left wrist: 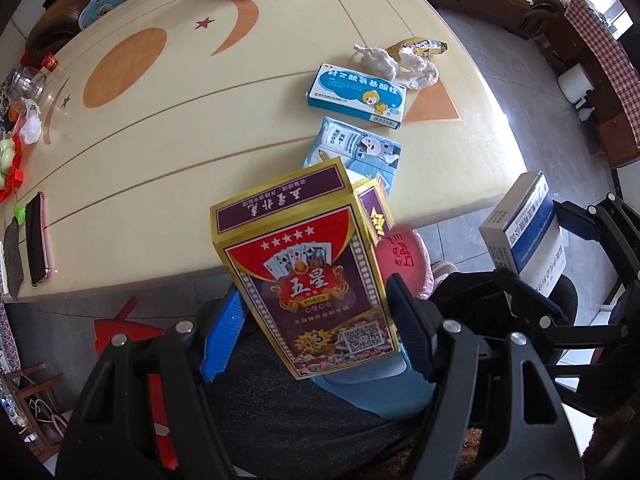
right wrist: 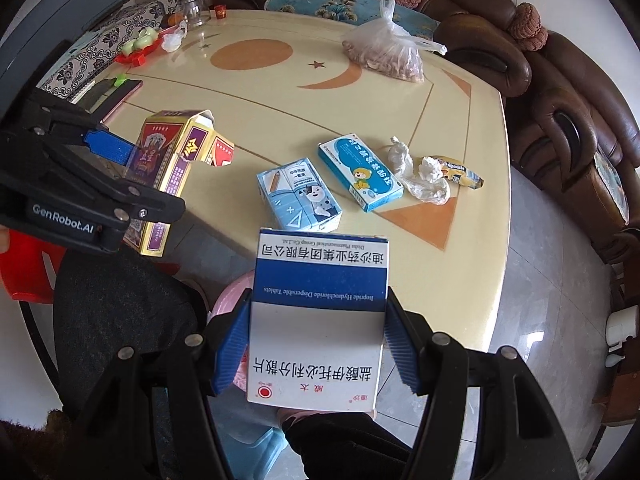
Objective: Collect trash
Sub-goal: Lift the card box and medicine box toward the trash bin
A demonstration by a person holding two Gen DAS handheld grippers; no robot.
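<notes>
Trash is showing in both grippers and on the cream table (right wrist: pixel 280 120). The left gripper (left wrist: pixel 316 320) is clamping a red-and-purple poker card box (left wrist: pixel 304 280) between its blue pads, the box's top flap hanging open beyond the table's near edge. The right gripper (right wrist: pixel 316 344) is pinching a blue-and-white tablet box (right wrist: pixel 320 312) by its sides, off the table's near edge.

In the right wrist view, the left gripper (right wrist: pixel 132 168) with its card box (right wrist: pixel 168 160) is sitting at nine o'clock. At the centre, a pale blue cartoon carton (right wrist: pixel 300 196) is lying on the table, and at two o'clock from it a blue medicine box (right wrist: pixel 360 172). Just beyond, toward three o'clock, crumpled plastic wrap (right wrist: pixel 420 176) is touching a yellow snack wrapper (right wrist: pixel 464 176). A clear bag of nuts (right wrist: pixel 384 56) is resting at twelve o'clock.
</notes>
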